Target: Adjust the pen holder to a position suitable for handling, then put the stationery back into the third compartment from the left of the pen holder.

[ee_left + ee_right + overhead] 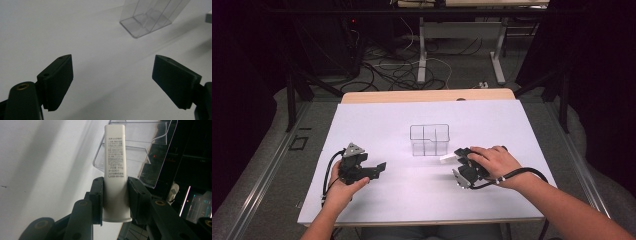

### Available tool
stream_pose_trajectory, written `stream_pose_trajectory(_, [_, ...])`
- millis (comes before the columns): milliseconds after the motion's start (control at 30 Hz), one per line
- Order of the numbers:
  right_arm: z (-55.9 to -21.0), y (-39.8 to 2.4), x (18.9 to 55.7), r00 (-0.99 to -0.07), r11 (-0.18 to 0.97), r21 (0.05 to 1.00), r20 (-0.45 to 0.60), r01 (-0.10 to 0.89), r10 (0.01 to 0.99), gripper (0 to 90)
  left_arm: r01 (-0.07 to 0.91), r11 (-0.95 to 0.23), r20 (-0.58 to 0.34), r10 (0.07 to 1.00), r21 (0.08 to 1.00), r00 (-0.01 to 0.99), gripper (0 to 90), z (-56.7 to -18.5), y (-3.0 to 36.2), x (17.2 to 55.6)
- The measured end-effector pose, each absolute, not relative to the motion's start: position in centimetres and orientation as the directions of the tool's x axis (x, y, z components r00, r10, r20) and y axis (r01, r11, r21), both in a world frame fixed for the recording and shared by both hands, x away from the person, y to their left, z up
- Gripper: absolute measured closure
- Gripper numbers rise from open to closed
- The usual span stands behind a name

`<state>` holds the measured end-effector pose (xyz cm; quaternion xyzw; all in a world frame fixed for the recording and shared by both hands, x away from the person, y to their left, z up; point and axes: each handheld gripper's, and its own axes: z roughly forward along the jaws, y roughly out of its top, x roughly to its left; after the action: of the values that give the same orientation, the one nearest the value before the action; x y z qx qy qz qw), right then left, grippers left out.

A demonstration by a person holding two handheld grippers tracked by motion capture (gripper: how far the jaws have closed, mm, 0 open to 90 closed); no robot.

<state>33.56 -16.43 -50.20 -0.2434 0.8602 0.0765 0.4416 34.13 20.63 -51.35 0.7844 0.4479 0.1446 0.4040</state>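
Currently the right gripper [115, 195] had its jaws clamped on a white glue stick [115, 165], carrying it toward the clear divided organizer [429, 140] at 12 o'clock. Left gripper [112, 82] sat at 8 o'clock, jaws wide apart, empty. Next move likely needed the stick tipped upright over a compartment.

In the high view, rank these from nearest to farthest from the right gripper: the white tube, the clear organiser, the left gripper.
1. White tube: clamped between the right gripper jaws, poking out toward the table's middle.
2. Clear organiser: standing just past the tube's tip, mid-table.
3. Left gripper: across the table on the left side, jaws apart and holding nothing.
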Motion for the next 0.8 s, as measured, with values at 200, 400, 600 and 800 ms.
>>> stream_pose_trajectory(200, [-49.9, -16.4, 33.6, -0.477, 0.853, -0.09, -0.797, -0.514, -0.371, 67.0, 0.54, -0.314, -0.109, 0.783, 0.781, 0.613, 22.3, -50.5, 19.1, 34.2])
stream_pose_trajectory(400, [-50.0, -16.2, 33.3, -0.459, 0.839, -0.084, -0.806, -0.537, -0.375, 67.0, 0.513, -0.354, -0.098, 0.743, 0.782, 0.662, 25.6, -49.9, 17.6, 34.6])
stream_pose_trajectory(600, [-50.0, -16.1, 33.2, -0.468, 0.841, -0.084, -0.799, -0.534, -0.377, 67.0, 0.481, -0.367, -0.091, 0.714, 0.796, 0.695, 29.0, -49.4, 16.1, 35.2])
stream_pose_trajectory(800, [-50.0, -16.0, 33.2, -0.45, 0.828, -0.104, -0.799, -0.551, -0.399, 67.0, 0.432, -0.415, -0.07, 0.652, 0.801, 0.755, 32.2, -48.7, 14.2, 35.6])
